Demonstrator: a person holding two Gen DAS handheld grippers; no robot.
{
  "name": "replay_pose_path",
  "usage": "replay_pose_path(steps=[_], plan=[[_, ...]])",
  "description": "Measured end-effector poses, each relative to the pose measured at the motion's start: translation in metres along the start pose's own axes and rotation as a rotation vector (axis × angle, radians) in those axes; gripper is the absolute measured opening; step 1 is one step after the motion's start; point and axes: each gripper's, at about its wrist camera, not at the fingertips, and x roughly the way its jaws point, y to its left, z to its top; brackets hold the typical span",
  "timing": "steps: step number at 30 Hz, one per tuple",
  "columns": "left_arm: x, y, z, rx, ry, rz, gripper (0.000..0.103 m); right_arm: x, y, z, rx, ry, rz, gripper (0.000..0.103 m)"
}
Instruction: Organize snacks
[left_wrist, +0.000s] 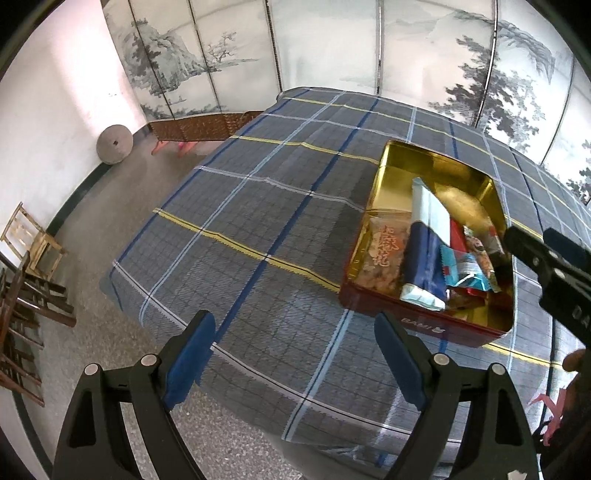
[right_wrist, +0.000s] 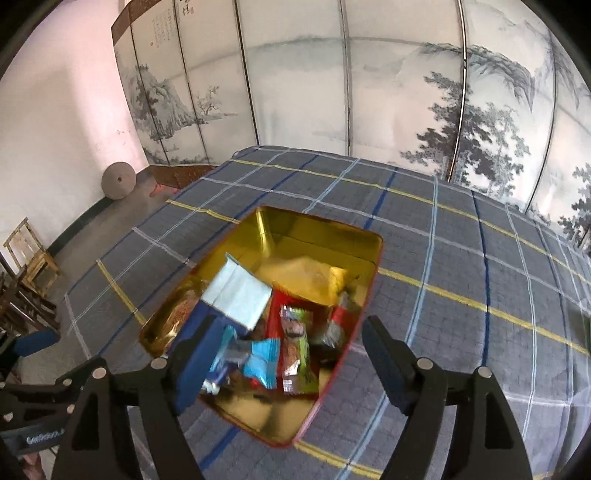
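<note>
The snacks lie heaped in the near half of a red tin with a gold inside, which sits on a plaid-covered table. Among them are a pale blue packet leaning across the pile, a light blue wrapper and a green-edged wrapper; the tin's far half shows bare gold.

In the right wrist view the right gripper hangs over the near end of the tin with its jaws spread wide and holding nothing. The wrappers show in the gap between the fingers, below them; the left finger overlaps the tin's left side and the right finger sits just outside its right wall.

The left gripper is also wide open and empty, over bare cloth near the table's near edge, with the tin off to its right and a little farther.

A painted folding screen stands behind the table.
</note>
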Motion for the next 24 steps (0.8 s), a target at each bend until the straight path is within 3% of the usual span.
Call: replay_pose_path(steps=[13,19,24], plan=[[-0.008,-0.022,-0.004,0.044,-0.005,-0.016,0.086,-0.023,-0.015,-0.032,0.030,0.025,-0.006,0.080],[-0.012,-0.031,-0.007,0.064,-0.012,-0.015,0.086,-0.028,-0.010,-0.041,-0.025,0.032,-0.056,0.080],[-0.015,-0.037,-0.009,0.082,-0.014,-0.015,0.086,-0.029,-0.009,-0.046,-0.029,0.040,-0.041,0.080]])
